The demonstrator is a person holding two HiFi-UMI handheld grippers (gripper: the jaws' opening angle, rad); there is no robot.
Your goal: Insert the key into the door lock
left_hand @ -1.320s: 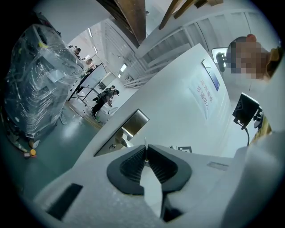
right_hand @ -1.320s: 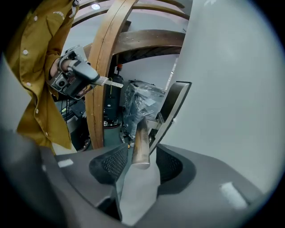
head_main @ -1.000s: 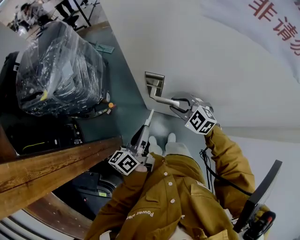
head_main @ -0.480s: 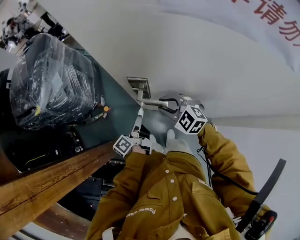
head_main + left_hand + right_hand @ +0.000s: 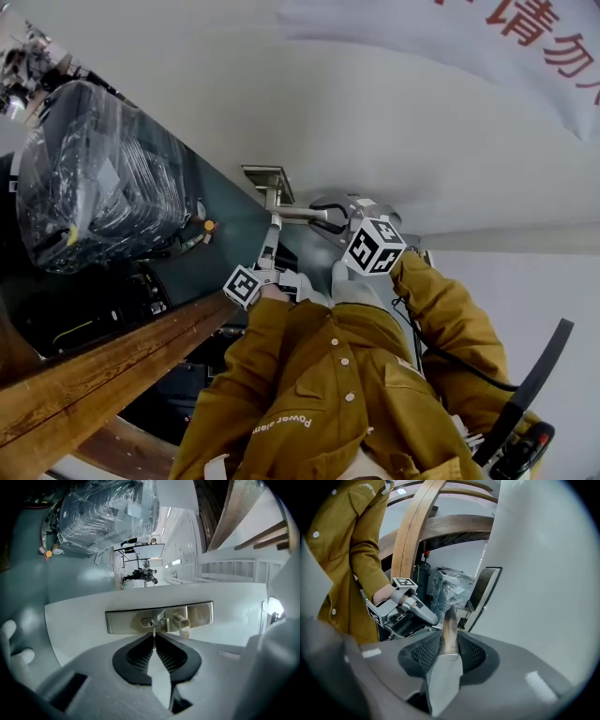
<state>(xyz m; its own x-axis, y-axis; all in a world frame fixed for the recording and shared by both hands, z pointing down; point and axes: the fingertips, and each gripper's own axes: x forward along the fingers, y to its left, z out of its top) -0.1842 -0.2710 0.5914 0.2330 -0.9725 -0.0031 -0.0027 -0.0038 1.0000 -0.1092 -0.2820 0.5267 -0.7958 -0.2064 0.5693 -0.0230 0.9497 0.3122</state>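
Observation:
A brushed-metal lock plate (image 5: 159,617) sits on the white door, with its keyhole (image 5: 148,622) left of the lever handle (image 5: 181,623). My left gripper (image 5: 154,635) is shut on a thin silver key (image 5: 153,639), seen edge-on. The key's tip points at the plate just below and right of the keyhole. In the head view the left gripper (image 5: 272,228) reaches up to the lock plate (image 5: 266,176). My right gripper (image 5: 449,641) is shut on the door handle (image 5: 450,618), and from the head it (image 5: 326,217) grips the lever's free end (image 5: 298,214).
A black bundle wrapped in clear film (image 5: 94,178) stands on the grey-green floor left of the door. A wooden beam (image 5: 112,361) crosses the lower left. A banner with red characters (image 5: 548,47) hangs on the wall. The person's mustard sleeves fill the foreground.
My left gripper has travelled from below the handle up to the lock plate and rolled about its axis. The right gripper has kept its hold on the handle.

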